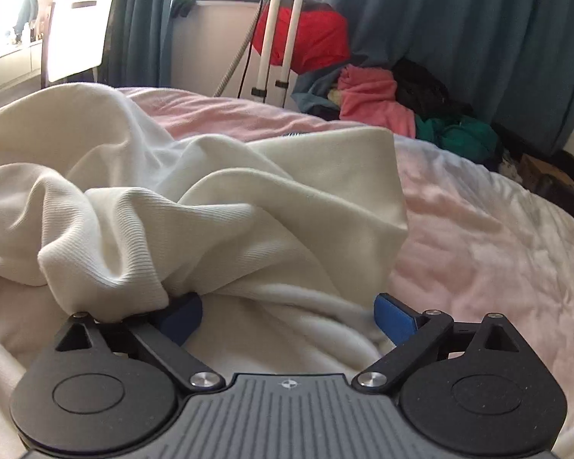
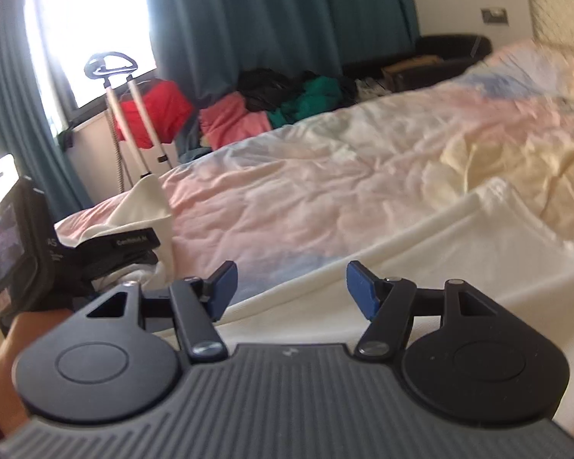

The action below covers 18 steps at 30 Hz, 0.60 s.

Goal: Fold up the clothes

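**Cream garment bunched on the bed, both tools spread**

At the far left of the left wrist view a white chair point(image 1: 78, 30) stands by the bright window, with teal curtains point(image 1: 141, 19) beside it. Below them the cream garment point(image 1: 210, 206) lies crumpled in thick folds over the pink bed cover point(image 1: 478, 237). The left tool point(image 1: 289, 315) sits low over this cloth with its blue pads wide apart; a fold drapes over the left pad point(image 1: 181, 315), but nothing is pinched between the two. Further right, past the white poles of a garment steamer point(image 1: 271, 38) and a red bundle point(image 1: 310, 34), a heap of pink, black and green clothes point(image 1: 401, 103) lies beyond the bed's far edge.

In the right wrist view the left tool point(image 2: 107, 252) shows at the left edge, resting on a raised corner of the cream garment point(image 2: 149, 206). The right tool point(image 2: 291, 287) hovers with its pads parted and nothing between them, just above a flat stretch of the same garment point(image 2: 459, 241) that runs to the right across the bed.
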### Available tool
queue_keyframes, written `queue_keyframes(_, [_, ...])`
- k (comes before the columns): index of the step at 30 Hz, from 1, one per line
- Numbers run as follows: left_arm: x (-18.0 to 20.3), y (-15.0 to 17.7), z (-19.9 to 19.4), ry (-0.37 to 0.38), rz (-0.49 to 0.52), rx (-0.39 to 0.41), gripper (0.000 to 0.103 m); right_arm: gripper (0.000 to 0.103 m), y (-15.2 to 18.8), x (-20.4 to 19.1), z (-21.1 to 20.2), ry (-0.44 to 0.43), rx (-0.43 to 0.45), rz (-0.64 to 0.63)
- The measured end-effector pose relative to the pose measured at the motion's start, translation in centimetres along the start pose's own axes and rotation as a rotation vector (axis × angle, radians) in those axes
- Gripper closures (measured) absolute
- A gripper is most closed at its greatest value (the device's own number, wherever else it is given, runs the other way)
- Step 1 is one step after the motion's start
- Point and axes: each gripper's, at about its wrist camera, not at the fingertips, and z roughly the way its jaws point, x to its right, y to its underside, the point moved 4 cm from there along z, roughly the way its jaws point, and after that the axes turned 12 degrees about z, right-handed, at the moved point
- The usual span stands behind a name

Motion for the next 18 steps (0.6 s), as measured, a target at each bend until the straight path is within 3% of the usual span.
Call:
queue_keyframes(2, [1.1, -0.2, 0.9, 0.012, 0.001, 0.001, 0.008, 0.037, -0.3, 0.8, 0.7, 0.017, 0.011, 0.038])
queue_keyframes(3, [1.8, -0.2, 1.4, 0.015, 0.009, -0.004, 0.015, 0.037, -0.4, 1.1, 1.0, 0.027, 0.016, 0.051])
queue_keyframes(5, [3.2, -0.1, 2.2, -0.048, 0.058, -0.023, 0.019, 0.037, -0.8, 1.7, 1.4, 0.045, 0.024, 0.081])
queue_keyframes(8, [4.8, -0.6, 2.5, -0.108, 0.115, -0.020, 0.054, 0.037, -1.1, 2.6, 1.7, 0.073, 0.029, 0.114])
queue_keyframes(9, [5.1, -1.0, 2.2, -0.095, 0.114, -0.014, 0.077, 0.037, -1.2, 2.8, 1.7, 0.081, 0.031, 0.123])
queue_keyframes(10, [5.4, -1.5, 1.8, -0.073, 0.113, -0.006, 0.087, 0.037, -1.4, 3.1, 1.6, 0.085, 0.038, 0.134])
queue_keyframes(13, [7.0, -3.7, -0.2, 0.001, 0.084, 0.023, 0.088, 0.037, -1.7, 3.5, 1.3, 0.096, 0.063, 0.147])
queue_keyframes(16, [8.0, -7.3, -3.8, 0.148, 0.008, 0.085, 0.088, 0.037, -1.8, 3.8, 0.9, 0.108, 0.081, 0.147])
queue_keyframes(18, [6.9, -9.7, -6.0, 0.284, -0.126, 0.130, 0.088, 0.037, -2.0, 4.0, 0.5, 0.115, 0.095, 0.150])
